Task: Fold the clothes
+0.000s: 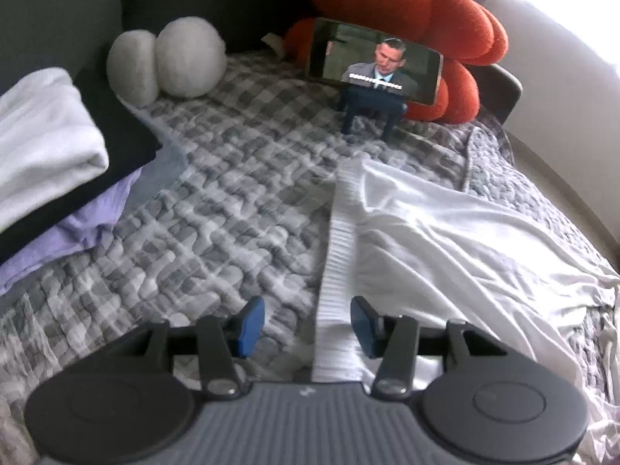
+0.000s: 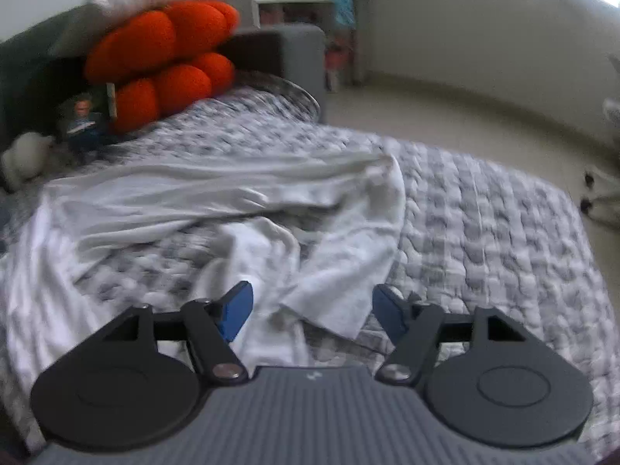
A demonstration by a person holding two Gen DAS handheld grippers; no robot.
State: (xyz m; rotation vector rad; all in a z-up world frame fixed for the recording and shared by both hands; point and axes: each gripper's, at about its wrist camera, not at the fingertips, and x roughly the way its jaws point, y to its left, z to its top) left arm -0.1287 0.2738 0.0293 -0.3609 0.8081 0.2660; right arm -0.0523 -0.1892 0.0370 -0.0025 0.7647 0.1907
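I was at the grasping step: the white garment [image 1: 445, 232] lay rumpled on the bed [image 1: 217, 209] toward its right edge. My left gripper [image 1: 308, 325] straddled its ribbed waistband [image 1: 337, 271], half open, gripping nothing; my right gripper [image 2: 312, 310], jaws apart and empty, flanked a loose corner. Next, both needed to pinch cloth.

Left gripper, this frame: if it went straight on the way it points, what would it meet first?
Most likely the ribbed waistband of the white garment, which already lies between the open fingers of the left gripper. The checked quilt sits directly beneath it. Depth is hard to judge through the fisheye.
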